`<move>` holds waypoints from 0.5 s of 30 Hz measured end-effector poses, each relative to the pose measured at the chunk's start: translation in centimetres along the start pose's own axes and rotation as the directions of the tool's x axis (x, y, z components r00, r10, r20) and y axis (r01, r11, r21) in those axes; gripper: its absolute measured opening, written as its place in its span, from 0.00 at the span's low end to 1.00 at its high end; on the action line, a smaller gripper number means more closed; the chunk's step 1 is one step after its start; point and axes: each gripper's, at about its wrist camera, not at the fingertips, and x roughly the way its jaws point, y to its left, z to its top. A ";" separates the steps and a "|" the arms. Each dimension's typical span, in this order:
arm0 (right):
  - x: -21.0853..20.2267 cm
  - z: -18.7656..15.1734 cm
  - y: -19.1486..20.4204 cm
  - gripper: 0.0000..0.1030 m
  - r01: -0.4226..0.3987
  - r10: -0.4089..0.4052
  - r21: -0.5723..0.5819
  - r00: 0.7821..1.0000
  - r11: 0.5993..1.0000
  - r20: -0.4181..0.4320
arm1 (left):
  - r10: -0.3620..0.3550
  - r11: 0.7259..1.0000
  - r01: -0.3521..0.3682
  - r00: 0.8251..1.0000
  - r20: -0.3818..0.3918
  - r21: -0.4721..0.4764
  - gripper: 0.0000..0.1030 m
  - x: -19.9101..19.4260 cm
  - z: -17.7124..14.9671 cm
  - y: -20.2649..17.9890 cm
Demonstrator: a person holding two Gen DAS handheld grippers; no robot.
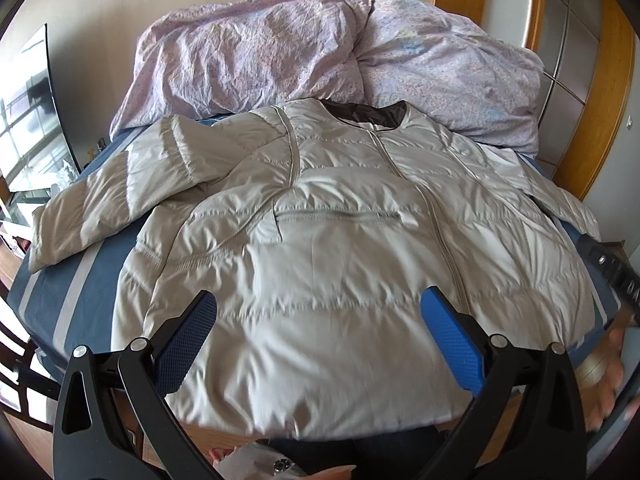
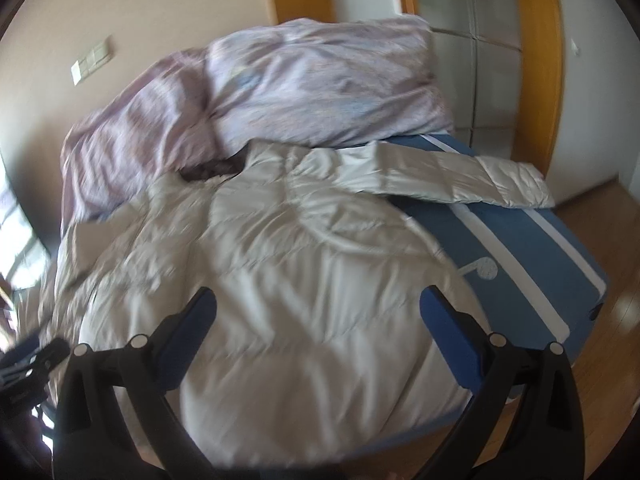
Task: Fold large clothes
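A silver-white puffer jacket (image 1: pixel 328 248) lies front up on a bed, dark collar at the far side, both sleeves spread out. It also shows in the right wrist view (image 2: pixel 256 272), with its right sleeve (image 2: pixel 460 180) stretched over the blue sheet. My left gripper (image 1: pixel 320 312) hovers open over the jacket's hem, holding nothing. My right gripper (image 2: pixel 318 312) hovers open over the jacket's lower right part, holding nothing. The right wrist view is blurred by motion.
The bed has a blue sheet with white stripes (image 2: pixel 532 264). A crumpled lilac duvet (image 1: pixel 320 52) is piled at the bed's far end. A wooden door frame (image 2: pixel 536 72) and wooden floor (image 2: pixel 616 320) lie to the right. A window (image 1: pixel 24 132) is at the left.
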 end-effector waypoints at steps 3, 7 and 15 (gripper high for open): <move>2.5 2.5 -4.0 0.98 0.031 -0.029 0.107 0.999 0.994 -0.019 | -0.006 1.000 0.006 1.000 -0.006 -0.010 0.99 1.2 1.3 0.4; 5.6 5.3 -9.4 0.98 0.048 -0.035 0.255 0.998 0.966 -0.056 | -0.037 0.999 0.036 0.999 -0.032 -0.016 0.99 3.0 3.4 1.0; 13.2 7.8 -21.9 0.79 0.056 0.065 0.655 0.985 0.753 -0.159 | -0.154 0.988 0.150 0.982 -0.113 -0.045 0.99 6.6 7.9 2.0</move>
